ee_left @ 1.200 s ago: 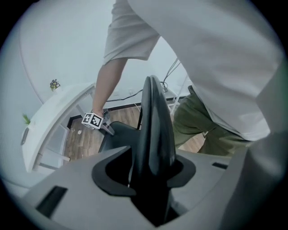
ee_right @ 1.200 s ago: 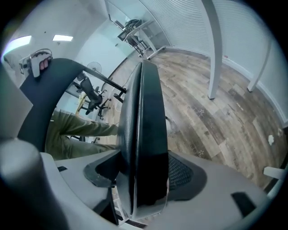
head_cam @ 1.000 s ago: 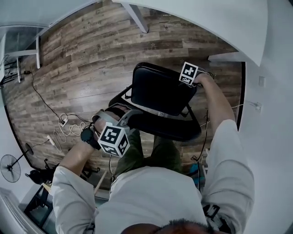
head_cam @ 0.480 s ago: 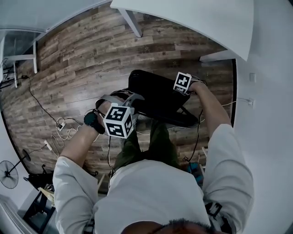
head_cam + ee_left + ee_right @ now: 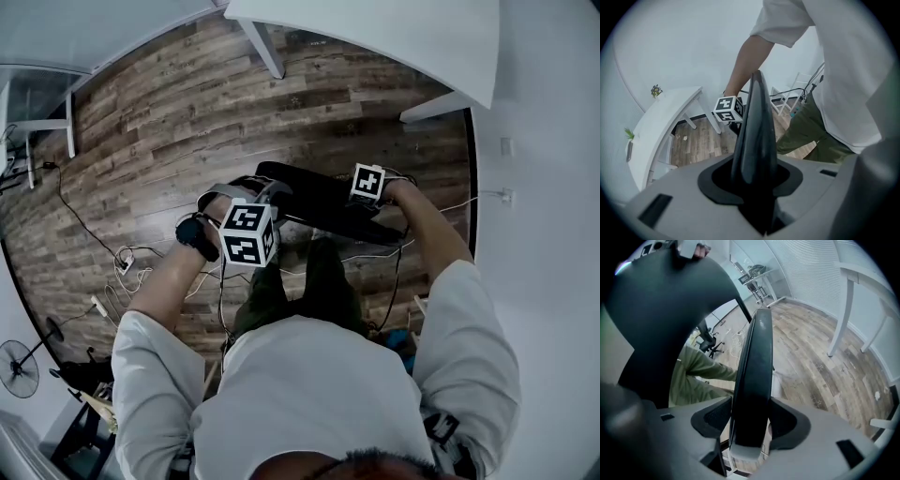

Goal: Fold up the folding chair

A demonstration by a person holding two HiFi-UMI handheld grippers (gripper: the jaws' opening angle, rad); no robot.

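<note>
The black folding chair (image 5: pixel 314 199) stands on the wood floor in front of me, its seat swung up almost flat against the back. My left gripper (image 5: pixel 274 196) is shut on a black padded edge (image 5: pixel 754 131) at the chair's left side. At the chair's right side, my right gripper (image 5: pixel 354 202) has the seat's edge (image 5: pixel 752 376) between its jaws. These jaws are closing and the pads press on both faces of the seat. The left gripper view shows the right gripper's marker cube (image 5: pixel 727 108) just behind the padded edge.
A white table (image 5: pixel 375 37) with a slanted leg (image 5: pixel 264 47) stands beyond the chair, and a white wall runs down the right. Cables and a power strip (image 5: pixel 122 267) lie on the floor at left, near a fan (image 5: pixel 17 354). My legs (image 5: pixel 319 281) are right behind the chair.
The right gripper has lifted the seat's edge up and toward me, so the chair went from open to nearly flat. The left gripper kept its hold almost in place.
</note>
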